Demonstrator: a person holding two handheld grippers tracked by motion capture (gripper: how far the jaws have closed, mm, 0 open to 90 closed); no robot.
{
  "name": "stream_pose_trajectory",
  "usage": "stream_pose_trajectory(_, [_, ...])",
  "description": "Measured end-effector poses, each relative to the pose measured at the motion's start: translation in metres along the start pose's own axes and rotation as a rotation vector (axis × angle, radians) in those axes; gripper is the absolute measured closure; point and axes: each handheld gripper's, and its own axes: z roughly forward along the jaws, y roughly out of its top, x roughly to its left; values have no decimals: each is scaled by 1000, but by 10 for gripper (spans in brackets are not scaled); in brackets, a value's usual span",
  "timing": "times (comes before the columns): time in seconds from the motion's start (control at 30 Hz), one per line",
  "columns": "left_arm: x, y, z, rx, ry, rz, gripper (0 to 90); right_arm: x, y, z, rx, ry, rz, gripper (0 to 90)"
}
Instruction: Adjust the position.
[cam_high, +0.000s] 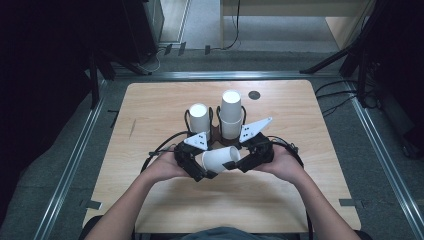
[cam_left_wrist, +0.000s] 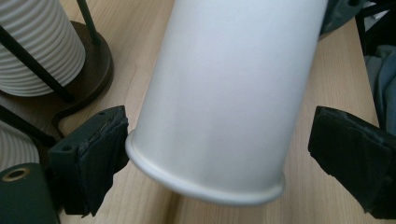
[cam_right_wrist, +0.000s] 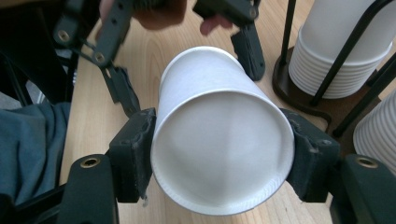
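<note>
Paper cup (cam_high: 220, 158) lies sideways above worktop (cam_high: 150, 100) near front-edge middle, long axis running between tools. Right tool (cam_right_wrist: 219, 154) clamped on its base end; left tool (cam_left_wrist: 215, 158) spread, unclamped, straddling rim.

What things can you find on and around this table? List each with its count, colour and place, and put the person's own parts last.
Paper cup: one, white, lying on its side between the two grippers, near the table's front middle.
Cup stacks: two, white, upright in the holder behind the held cup; the right one stands taller.
Cup holder: one, black wire uprights on a dark round base, mid-table.
Round disc: one, dark, far part of the table, right of centre.
Table: one, light wood, under everything.
Left gripper: one, black, jaws either side of the cup's rim, right jaw clearly apart from it.
Right gripper: one, black, jaws pressed on the cup's base end.
Hands: two, holding the grippers, near edge.
</note>
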Motion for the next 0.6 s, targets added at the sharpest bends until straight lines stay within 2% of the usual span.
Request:
stream_pose_trajectory(0.17, [2,-2,-1,-38,-25,-6,76,1,1,-4,-33,12,4,342])
stream_pose_trajectory(0.23, [3,-4,-2,-55,-32,-9,144,1,2,-5,-41,18,8,341])
stream_pose_trajectory(0.3, [4,-5,-2,-62,-36,-9,148,2,3,-5,-48,24,7,341])
stream_pose_trajectory(0.43, [3,-5,1,-55,-40,-4,156,3,4,-4,-58,35,7,342])
stream_pose_trajectory(0.6, [2,-4,0,-38,-29,21,226,4,4,-3,-54,33,-2,346])
